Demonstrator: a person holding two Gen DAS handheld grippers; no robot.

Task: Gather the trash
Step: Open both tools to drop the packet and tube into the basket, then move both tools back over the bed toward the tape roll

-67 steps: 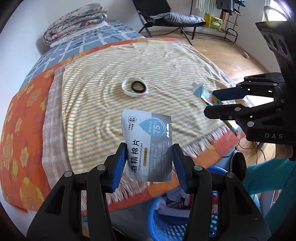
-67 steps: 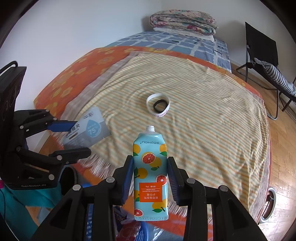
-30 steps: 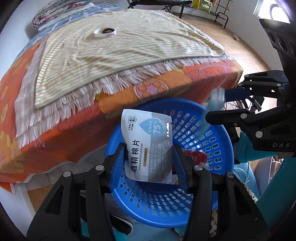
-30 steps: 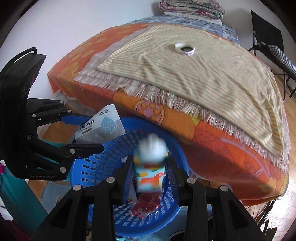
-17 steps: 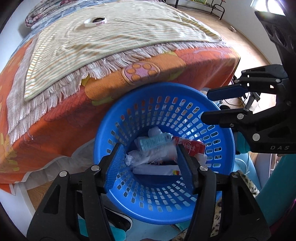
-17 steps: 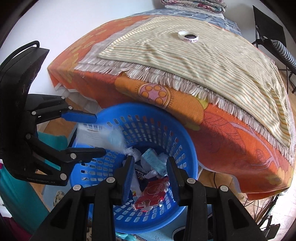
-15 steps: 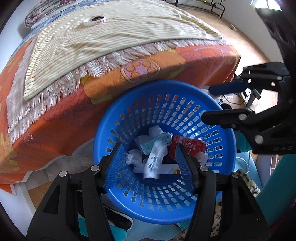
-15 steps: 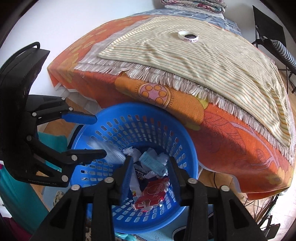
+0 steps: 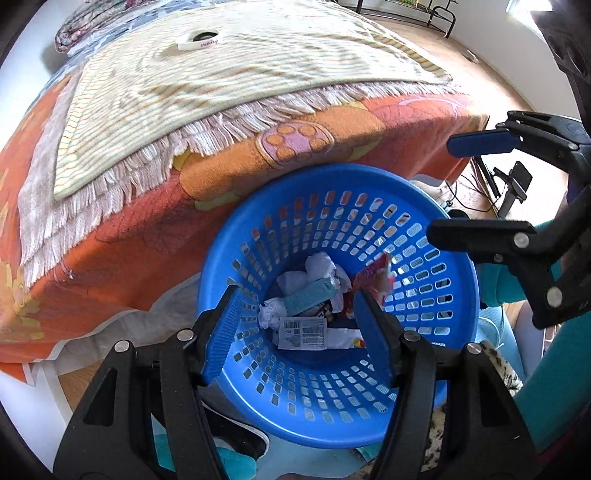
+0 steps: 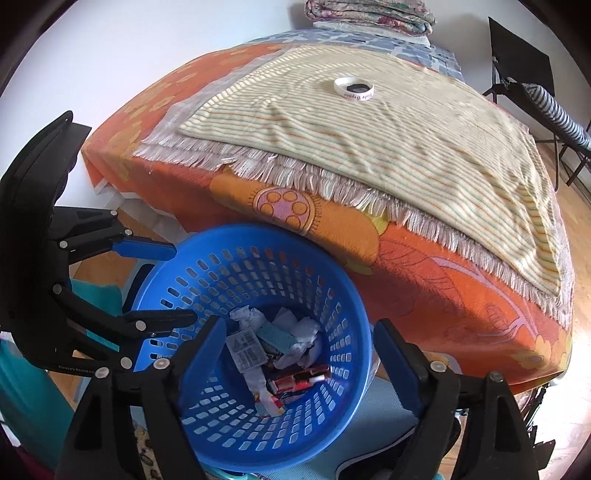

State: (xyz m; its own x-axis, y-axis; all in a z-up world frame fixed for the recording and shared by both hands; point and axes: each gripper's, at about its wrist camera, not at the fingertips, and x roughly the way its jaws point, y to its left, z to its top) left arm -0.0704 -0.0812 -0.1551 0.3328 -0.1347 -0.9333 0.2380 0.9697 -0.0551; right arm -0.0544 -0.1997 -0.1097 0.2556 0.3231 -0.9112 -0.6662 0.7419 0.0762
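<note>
A blue perforated basket (image 9: 436, 258) (image 10: 343, 295) stands on the floor against the bed's foot. It holds the white alcohol pad packet (image 9: 303, 333) (image 10: 246, 350), the light blue carton (image 9: 308, 301) (image 10: 277, 338), crumpled tissues (image 9: 321, 266) and a red wrapper (image 10: 299, 382). My left gripper (image 9: 297, 328) (image 10: 177, 282) is open and empty above the basket. My right gripper (image 10: 299, 356) (image 9: 443, 184) is open and empty above the basket too. A white tape ring (image 9: 197, 40) (image 10: 354, 88) lies on the striped blanket, far from both grippers.
The bed (image 10: 424, 266) has an orange flowered cover and a fringed striped blanket (image 9: 236, 70). Folded quilts (image 10: 369, 14) lie at its head. A black folding chair (image 10: 524, 70) stands on the wooden floor at the right. Teal cloth (image 9: 554, 387) lies beside the basket.
Both grippers carried their items from the bed down over the basket and opened. The alcohol pad packet and the carton fell into the basket and now lie still among the trash.
</note>
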